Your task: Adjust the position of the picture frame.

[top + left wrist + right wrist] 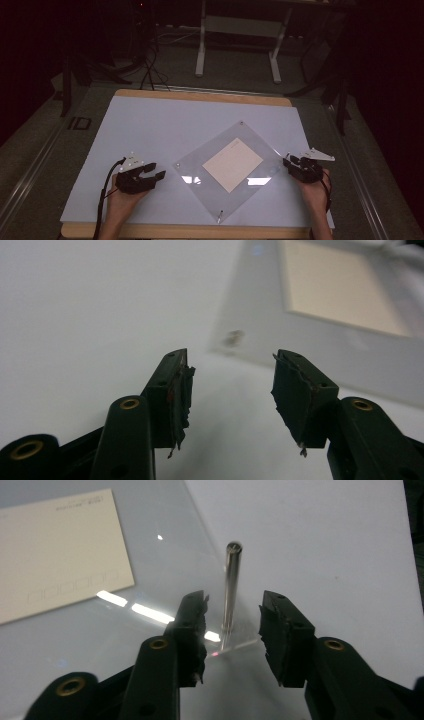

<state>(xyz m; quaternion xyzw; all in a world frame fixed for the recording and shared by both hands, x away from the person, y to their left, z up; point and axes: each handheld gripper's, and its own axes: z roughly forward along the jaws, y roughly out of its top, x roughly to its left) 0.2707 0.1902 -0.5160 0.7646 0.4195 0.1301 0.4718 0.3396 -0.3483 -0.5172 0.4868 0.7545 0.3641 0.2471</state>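
A clear acrylic plate (218, 199) lies turned like a diamond on the white board (150, 125), with a cream paper square (232, 164) at its middle. Short metal pins stand at its corners. My left gripper (156, 170) sits just left of the plate's left corner pin (178, 164), open and with nothing between its fingers. In the left gripper view that pin (234, 337) is a blur just beyond the left gripper (231, 360). My right gripper (289, 161) is at the plate's right corner. In the right gripper view its open jaws (234, 602) flank the upright pin (231, 575) without touching it.
The white board rests on a wooden table (200, 231) whose edge shows at front and back. Beyond the table are a dark floor, cables (150, 65) and the white legs of another table (201, 50). Bright reflections (260, 180) lie on the plate near its front.
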